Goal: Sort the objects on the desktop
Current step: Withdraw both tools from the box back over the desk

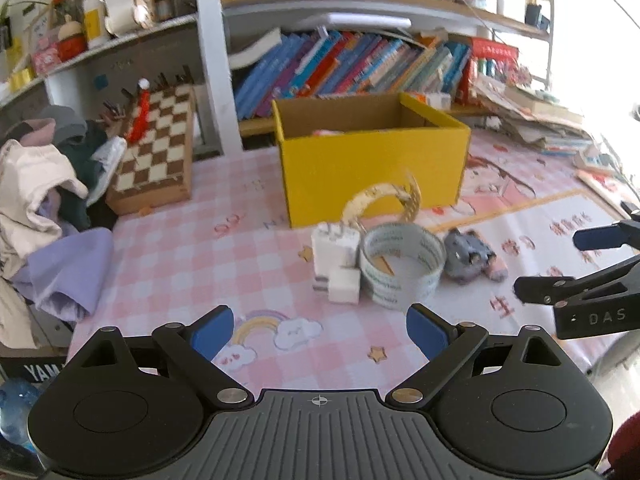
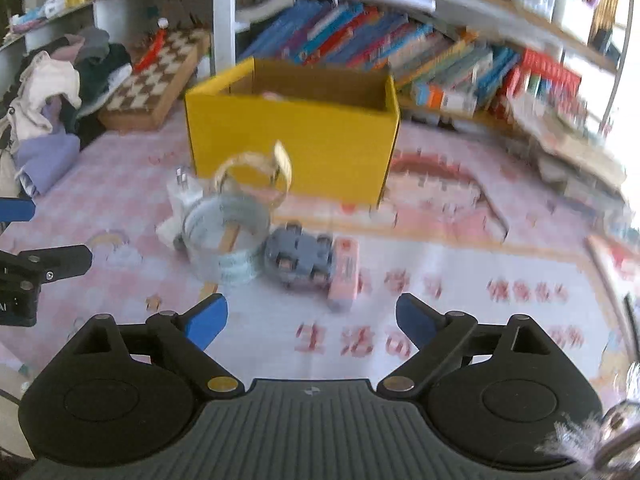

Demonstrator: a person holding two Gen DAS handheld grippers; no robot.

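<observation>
Both the left tool (image 1: 320,330) and right tool (image 2: 311,322) gape empty above the counter (image 1: 192,256); the tape roll (image 1: 402,266) looks light, stiff, best pinched across its wall.

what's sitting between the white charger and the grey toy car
A roll of tape, standing open end up, touching the white charger, with the grey toy car beside it; the left wrist view is clearest.
</observation>
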